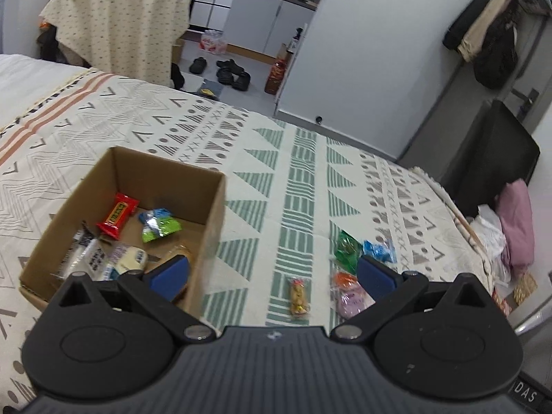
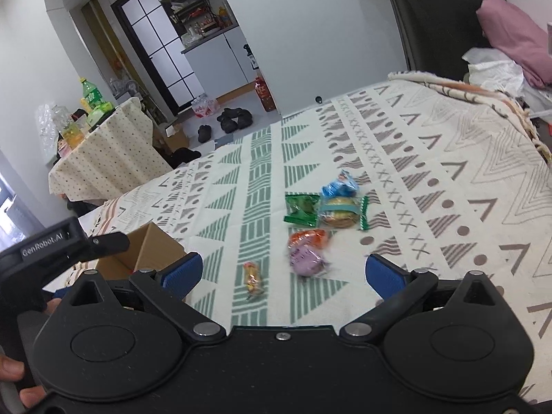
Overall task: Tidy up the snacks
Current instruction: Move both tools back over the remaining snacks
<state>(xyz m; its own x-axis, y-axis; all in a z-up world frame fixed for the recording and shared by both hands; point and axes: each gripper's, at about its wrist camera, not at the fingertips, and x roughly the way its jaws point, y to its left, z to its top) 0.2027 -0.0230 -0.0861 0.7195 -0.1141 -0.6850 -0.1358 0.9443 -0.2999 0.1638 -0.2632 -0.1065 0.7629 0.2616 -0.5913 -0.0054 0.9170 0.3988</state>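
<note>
Left wrist: box (image 1: 214, 207) w/ snacks.

Soft, even daylight filled both views, with only faint shadows on the bedspread (image 1: 303, 179). Strong fisheye distortion bent the walls and door frames toward the edges. Motion blur smeared the purple snack (image 2: 305, 258) and the cardboard box (image 1: 210, 227) rim, while distant kitchen shelves looked soft.

A lived-in home bedroom: a bed under a patterned bedspread (image 1: 310, 158), coats on a door (image 1: 483, 31), shoes (image 1: 231, 70) on the floor, and kitchen cabinets (image 1: 272, 24) beyond.
</note>
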